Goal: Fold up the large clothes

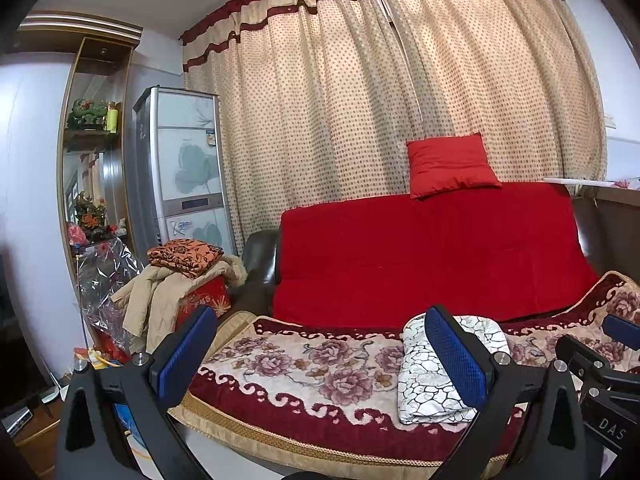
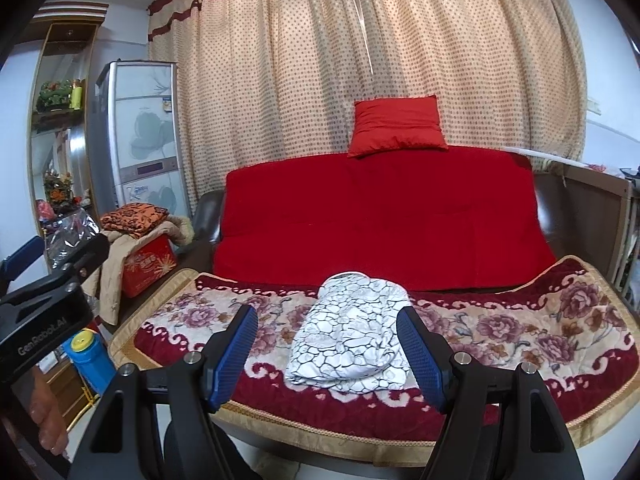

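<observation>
A white garment with a black crackle print (image 2: pixel 350 332) lies folded into a compact bundle on the sofa seat's floral blanket (image 2: pixel 560 320). It also shows in the left wrist view (image 1: pixel 430 376), partly hidden behind a blue finger pad (image 1: pixel 456 354). My right gripper (image 2: pixel 330 356) is open and empty, held back from the sofa's front edge with the bundle between and beyond its fingers. My left gripper (image 1: pixel 320 360) is open and empty, to the left of the bundle. The right gripper's body shows at the right edge of the left wrist view (image 1: pixel 600 364).
A red throw (image 2: pixel 380 216) covers the sofa back, with a red cushion (image 2: pixel 396 126) on top. A red box with a beige coat and orange cloth (image 1: pixel 180 276) stands left of the sofa. A fridge (image 1: pixel 188 164), shelves and dotted curtains stand behind. A blue bottle (image 2: pixel 90 360) sits low left.
</observation>
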### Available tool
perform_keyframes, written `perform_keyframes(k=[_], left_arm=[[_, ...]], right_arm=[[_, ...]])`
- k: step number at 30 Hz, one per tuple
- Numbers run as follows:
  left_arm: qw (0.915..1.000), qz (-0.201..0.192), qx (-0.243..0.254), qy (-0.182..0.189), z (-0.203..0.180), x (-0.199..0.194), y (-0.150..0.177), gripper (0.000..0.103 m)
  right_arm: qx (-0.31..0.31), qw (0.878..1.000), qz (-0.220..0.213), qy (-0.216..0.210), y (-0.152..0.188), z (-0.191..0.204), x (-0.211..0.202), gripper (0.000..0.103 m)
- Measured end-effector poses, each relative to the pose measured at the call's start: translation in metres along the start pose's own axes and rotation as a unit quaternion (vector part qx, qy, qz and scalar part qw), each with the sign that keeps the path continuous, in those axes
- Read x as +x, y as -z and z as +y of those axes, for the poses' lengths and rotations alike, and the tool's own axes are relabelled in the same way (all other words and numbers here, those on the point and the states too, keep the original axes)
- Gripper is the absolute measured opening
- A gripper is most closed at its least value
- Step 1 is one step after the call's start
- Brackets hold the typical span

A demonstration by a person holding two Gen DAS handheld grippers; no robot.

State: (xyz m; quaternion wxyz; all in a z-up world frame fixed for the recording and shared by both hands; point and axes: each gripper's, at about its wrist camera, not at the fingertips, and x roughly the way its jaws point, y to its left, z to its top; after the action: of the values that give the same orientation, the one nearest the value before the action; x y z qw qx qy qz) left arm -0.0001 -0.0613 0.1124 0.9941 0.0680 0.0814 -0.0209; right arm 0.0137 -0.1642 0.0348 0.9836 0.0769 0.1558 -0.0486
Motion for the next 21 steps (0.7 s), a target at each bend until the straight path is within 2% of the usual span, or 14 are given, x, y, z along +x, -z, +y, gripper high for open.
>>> perform_keyframes(k=[21], left_arm=[[0.9996, 0.016, 0.012, 0.02, -0.012, 0.006, 0.004, 0.103]], right_arm=[[-0.016, 0.999, -0.019, 0.032, -0.001, 0.004, -0.005, 0.075]])
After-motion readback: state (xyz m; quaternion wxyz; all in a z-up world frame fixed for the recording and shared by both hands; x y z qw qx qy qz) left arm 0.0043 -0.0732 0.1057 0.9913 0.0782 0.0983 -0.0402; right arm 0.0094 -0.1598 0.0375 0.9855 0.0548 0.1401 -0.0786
